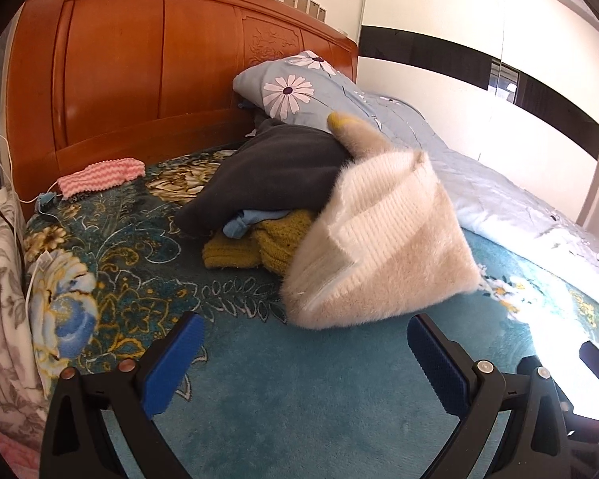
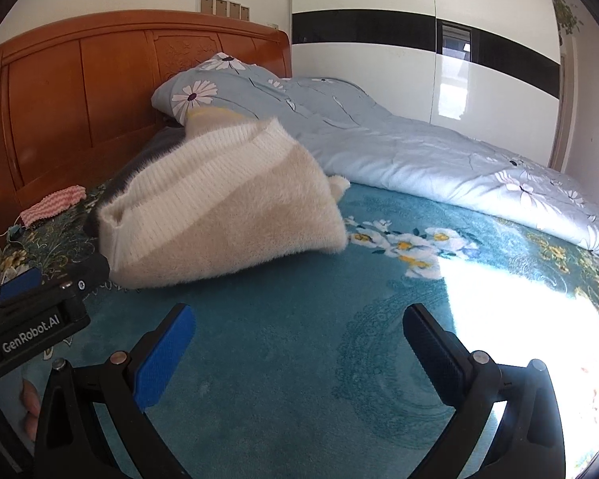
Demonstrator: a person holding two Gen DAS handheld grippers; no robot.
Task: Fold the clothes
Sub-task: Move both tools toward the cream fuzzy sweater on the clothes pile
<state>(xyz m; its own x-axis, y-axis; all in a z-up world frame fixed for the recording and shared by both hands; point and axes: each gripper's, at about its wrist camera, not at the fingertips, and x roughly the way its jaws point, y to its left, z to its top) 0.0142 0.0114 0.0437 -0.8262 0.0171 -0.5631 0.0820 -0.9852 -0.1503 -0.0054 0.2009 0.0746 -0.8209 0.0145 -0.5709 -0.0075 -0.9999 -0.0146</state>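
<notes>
**Cream garment bundled on the bed, both grippers released**

A bed covered by a teal floral blanket is seen, backed by an orange wooden headboard at 11 o'clock in the left wrist view. A white wardrobe with a black band is seen at 1 o'clock in the right wrist view. A pale blue quilt with daisy print is stretched along the far side of the bed, toward 2 o'clock.

A fluffy cream garment is found just past centre in the left wrist view, bunched into a loose, upstanding heap, with its ribbed white lining turned outward on top. It is rested against a pile of clothes: a dark grey garment, a light blue piece and a mustard knit, all touching one another at 12 o'clock. A pink-and-white zigzag cloth is laid near the headboard at 10 o'clock, well apart from the pile.

The left gripper is held released, its blue-padded fingers spread wide over bare blanket, near the cream garment but gripping nothing. The right gripper is likewise spread apart and empty, with the cream garment seen at 11 o'clock of it. A bright sun patch is cast on the blanket at 3 o'clock.
</notes>
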